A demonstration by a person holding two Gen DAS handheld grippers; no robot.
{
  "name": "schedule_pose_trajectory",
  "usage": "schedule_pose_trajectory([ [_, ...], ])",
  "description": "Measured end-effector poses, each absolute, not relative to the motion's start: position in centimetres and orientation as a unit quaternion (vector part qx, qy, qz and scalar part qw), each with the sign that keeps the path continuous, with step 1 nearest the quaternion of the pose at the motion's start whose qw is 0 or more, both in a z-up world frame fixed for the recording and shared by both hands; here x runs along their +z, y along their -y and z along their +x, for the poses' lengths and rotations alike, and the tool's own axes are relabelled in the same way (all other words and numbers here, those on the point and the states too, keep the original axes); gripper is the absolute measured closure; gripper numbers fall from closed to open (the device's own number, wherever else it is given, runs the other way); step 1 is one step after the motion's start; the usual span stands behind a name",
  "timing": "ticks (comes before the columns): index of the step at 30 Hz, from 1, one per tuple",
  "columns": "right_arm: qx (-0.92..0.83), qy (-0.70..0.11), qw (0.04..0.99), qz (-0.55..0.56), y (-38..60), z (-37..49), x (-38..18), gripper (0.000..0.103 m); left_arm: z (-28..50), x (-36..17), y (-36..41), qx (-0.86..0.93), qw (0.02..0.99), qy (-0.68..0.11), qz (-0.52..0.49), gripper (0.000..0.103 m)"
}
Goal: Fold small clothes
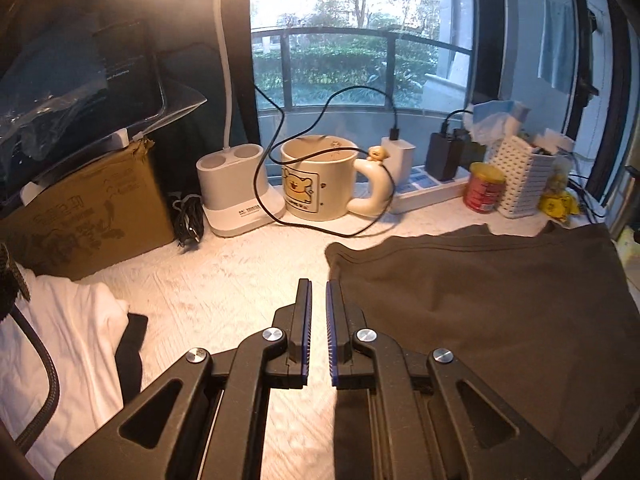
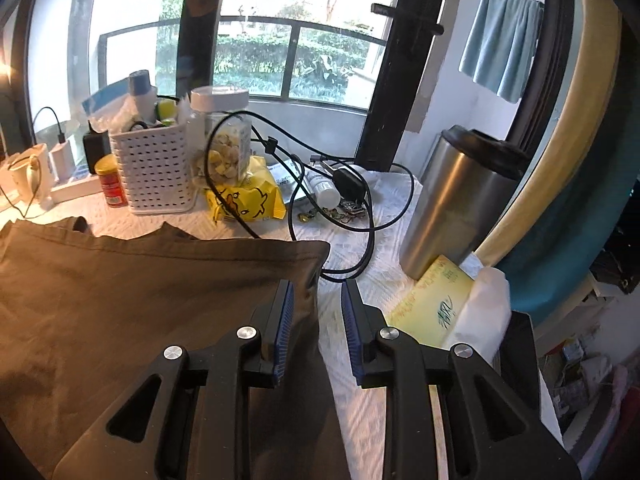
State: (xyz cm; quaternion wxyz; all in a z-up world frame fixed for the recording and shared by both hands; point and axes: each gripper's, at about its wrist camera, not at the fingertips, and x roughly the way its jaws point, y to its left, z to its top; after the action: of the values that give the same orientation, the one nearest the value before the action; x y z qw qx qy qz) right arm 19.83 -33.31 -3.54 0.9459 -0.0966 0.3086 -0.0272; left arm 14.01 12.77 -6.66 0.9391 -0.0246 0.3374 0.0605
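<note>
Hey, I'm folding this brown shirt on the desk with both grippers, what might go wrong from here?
1. The black cable loops on the tablecloth right beside the brown shirt corner, close ahead of the open right gripper; a grab there might snag it.
2. Another black cable trails from the mug near the shirt's far edge; lifting the cloth could catch it and tug the mug.
3. The left gripper is nearly shut, holding nothing; it likely must open before pinching fabric.
</note>
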Motion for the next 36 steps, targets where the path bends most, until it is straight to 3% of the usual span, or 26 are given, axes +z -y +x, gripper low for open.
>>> schedule_pose_trajectory([
  [6, -0.022, -0.3, 0.949, -0.093, 32.9, 17.5, -3.0, 0.076, 11.8, -6.0, -11.0, 0.035, 0.943, -0.331, -0.026, 0.096],
  [10, -0.019, -0.294, 0.951, -0.091, 32.8, 15.8, -2.7, 0.076, 10.4, -5.6, -10.4, 0.023, 0.945, -0.322, -0.043, 0.065],
  [11, -0.019, -0.293, 0.952, -0.091, 32.8, 15.3, -2.8, 0.076, 10.1, -5.4, -10.3, 0.019, 0.946, -0.319, -0.05, 0.063],
  [36, -0.017, -0.307, 0.949, -0.072, 35.4, 8.5, -5.7, 0.076, 3.4, -9.5, -8.0, -0.003, 0.921, -0.385, -0.059, 0.062],
])
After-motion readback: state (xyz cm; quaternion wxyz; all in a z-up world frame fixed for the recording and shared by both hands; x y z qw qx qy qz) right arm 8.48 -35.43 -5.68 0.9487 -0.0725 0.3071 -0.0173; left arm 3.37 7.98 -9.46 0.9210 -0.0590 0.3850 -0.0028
